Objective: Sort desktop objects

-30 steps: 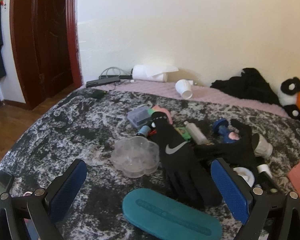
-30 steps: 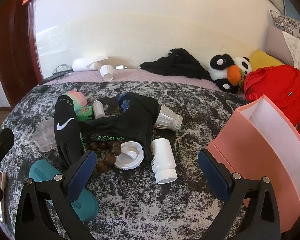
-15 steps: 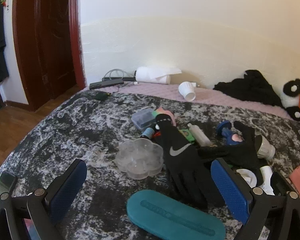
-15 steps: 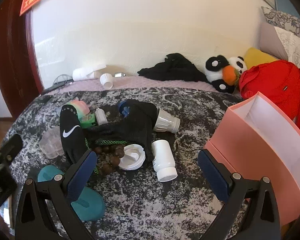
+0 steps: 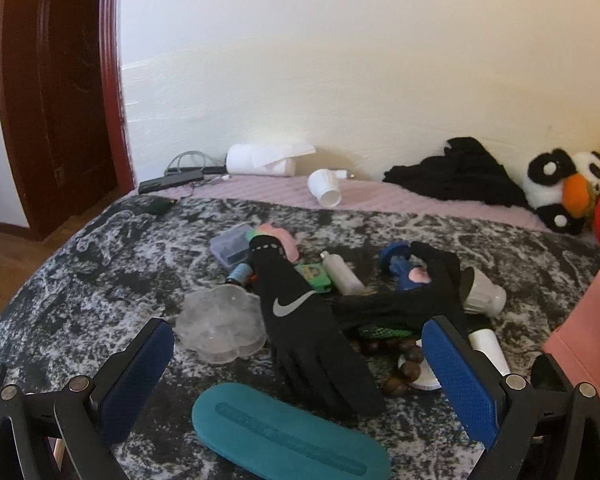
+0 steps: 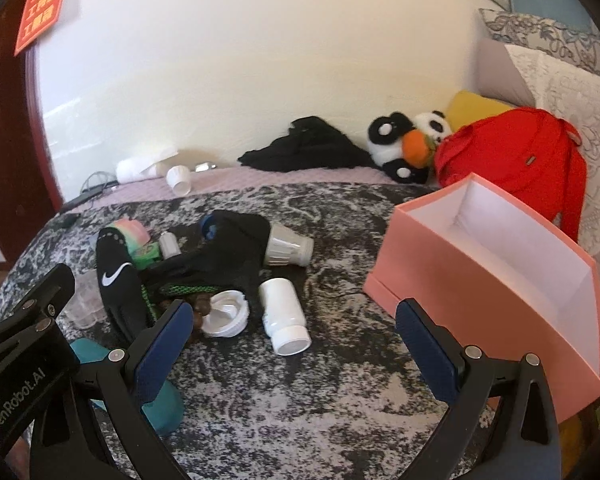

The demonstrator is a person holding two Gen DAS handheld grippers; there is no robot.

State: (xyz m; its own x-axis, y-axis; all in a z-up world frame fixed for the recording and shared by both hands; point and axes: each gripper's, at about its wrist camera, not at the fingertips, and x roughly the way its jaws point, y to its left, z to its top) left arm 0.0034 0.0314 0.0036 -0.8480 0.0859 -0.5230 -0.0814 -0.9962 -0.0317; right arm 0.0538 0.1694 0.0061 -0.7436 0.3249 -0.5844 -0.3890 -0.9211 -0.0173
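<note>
Left tool (image 5: 298, 368) and right tool (image 6: 294, 354) both released, empty, above cluttered bed (image 6: 340, 400); black glove (image 5: 304, 328) beside pink box (image 6: 500, 280)

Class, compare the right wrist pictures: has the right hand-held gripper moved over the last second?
Yes. The right hand-held gripper has swung rightward: the pink box, once cut off at the right edge, now shows its whole open mouth, and the white bottle sits further left.

Cloth, plastic and card on a mottled cover

Matt black knit on the glove (image 5: 300, 320) with a silvery printed swoosh; clear glossy plastic for the flower-shaped tray (image 5: 220, 326); smooth white plastic on the bottle (image 6: 282, 314); polished brown wood (by the look of it) for the beads (image 5: 404, 364); matt pink card on the box (image 6: 480, 292); textured blue pads (image 5: 458, 376).
</note>
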